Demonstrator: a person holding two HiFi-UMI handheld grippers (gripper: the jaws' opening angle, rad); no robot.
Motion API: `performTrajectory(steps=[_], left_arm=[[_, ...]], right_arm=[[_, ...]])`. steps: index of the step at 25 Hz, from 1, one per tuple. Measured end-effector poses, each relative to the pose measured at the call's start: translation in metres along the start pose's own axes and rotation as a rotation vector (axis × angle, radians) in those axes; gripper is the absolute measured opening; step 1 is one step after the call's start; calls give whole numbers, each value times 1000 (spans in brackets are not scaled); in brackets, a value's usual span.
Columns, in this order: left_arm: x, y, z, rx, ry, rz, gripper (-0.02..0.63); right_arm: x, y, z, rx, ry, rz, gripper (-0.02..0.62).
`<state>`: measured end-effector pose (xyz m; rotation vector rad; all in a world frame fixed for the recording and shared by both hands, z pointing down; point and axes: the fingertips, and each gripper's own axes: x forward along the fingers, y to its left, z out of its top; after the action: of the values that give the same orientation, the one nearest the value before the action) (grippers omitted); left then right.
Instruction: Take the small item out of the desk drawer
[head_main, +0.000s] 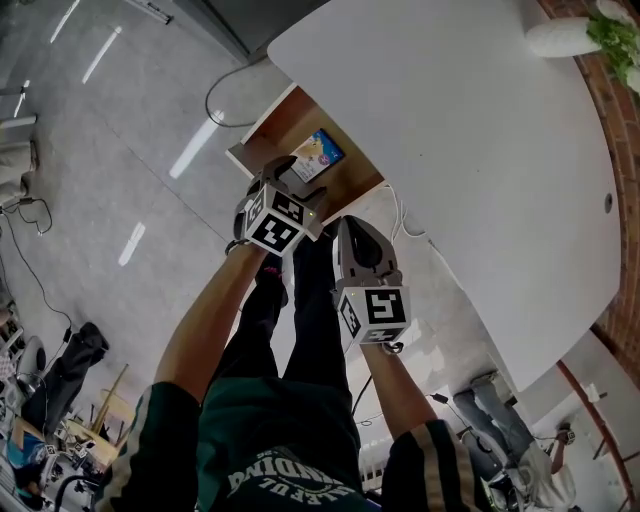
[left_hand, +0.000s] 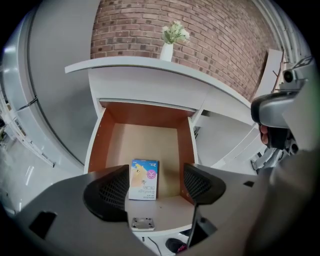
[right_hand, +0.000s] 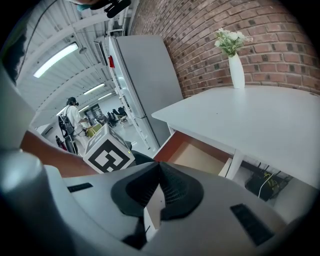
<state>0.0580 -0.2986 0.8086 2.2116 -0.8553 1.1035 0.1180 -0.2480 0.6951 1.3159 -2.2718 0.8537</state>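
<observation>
Hovering over the open drawer (left_hand: 98, 141), the left tool (left_hand: 153, 189) holds its jaws wide to bracket the small box (left_hand: 144, 180) at six o'clock inside; the right tool (right_hand: 159, 170) waits closed, empty.

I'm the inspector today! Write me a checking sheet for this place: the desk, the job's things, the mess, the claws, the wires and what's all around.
Surface: white desk; only a vase seen on top.
Job's things: drawer pulled open; small box lies flat inside, near the front.
Clutter: vase of flowers at the desk's far edge, by the wall.
Claws: left claw open, aimed at the small box, not touching it; right claw shut, tips together, off to the drawer's side.
Cables: cable looped on the floor; more cables under the desk.
Surroundings: brick wall, grey floor, person far off.
</observation>
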Motion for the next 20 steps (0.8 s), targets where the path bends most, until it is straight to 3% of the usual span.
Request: performTrajectory(steps=[13,20], left_arm=[[65,29,-5,-49,77,-1,391],[104,35,-14,-33,158,20,433]], right_arm=[[28,-15,-29,10,51,-3,25],[21,-28,-47,46,80,-17,25]])
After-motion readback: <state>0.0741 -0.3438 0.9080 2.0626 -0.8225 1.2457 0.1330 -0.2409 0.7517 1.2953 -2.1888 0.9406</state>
